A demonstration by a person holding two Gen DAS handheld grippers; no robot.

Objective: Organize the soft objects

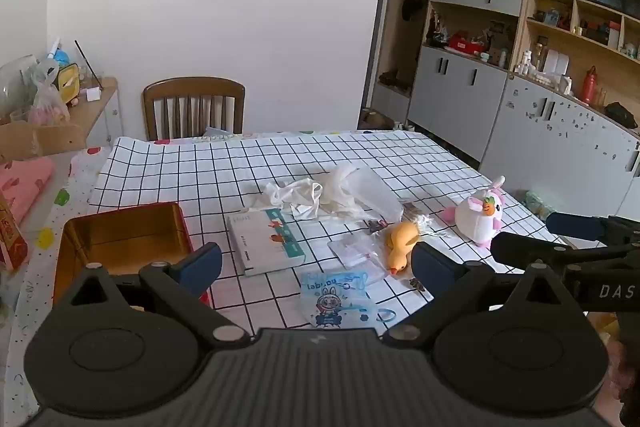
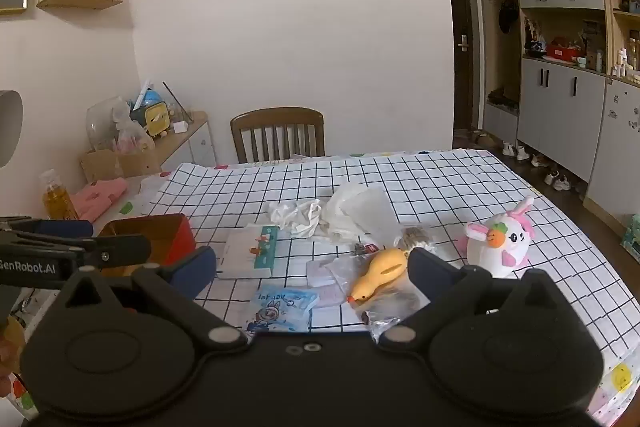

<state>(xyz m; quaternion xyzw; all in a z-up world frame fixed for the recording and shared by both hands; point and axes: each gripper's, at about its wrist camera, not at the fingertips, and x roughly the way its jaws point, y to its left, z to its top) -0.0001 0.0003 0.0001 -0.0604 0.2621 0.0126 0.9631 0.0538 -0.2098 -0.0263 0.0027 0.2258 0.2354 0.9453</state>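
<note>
A white-and-pink rabbit plush [image 1: 480, 217] [image 2: 500, 241] stands at the right of the checked table. A yellow duck toy [image 1: 400, 247] [image 2: 378, 275] lies mid-table, beside crumpled white cloth and plastic bags [image 1: 328, 197] [image 2: 332, 213]. A blue cartoon mask pack [image 1: 340, 297] [image 2: 280, 309] lies nearest. A red tin with a gold inside [image 1: 120, 243] [image 2: 160, 239] sits open at the left. My left gripper [image 1: 316, 263] and right gripper [image 2: 312, 277] are both open and empty, held above the table's near edge.
A white booklet box [image 1: 266, 241] [image 2: 250, 255] lies between the tin and the cloth. Small clear packets [image 1: 356, 251] lie near the duck. A wooden chair [image 1: 194, 107] stands at the far side. Cabinets [image 1: 520, 115] line the right. A cluttered side shelf [image 1: 60, 95] is at the left.
</note>
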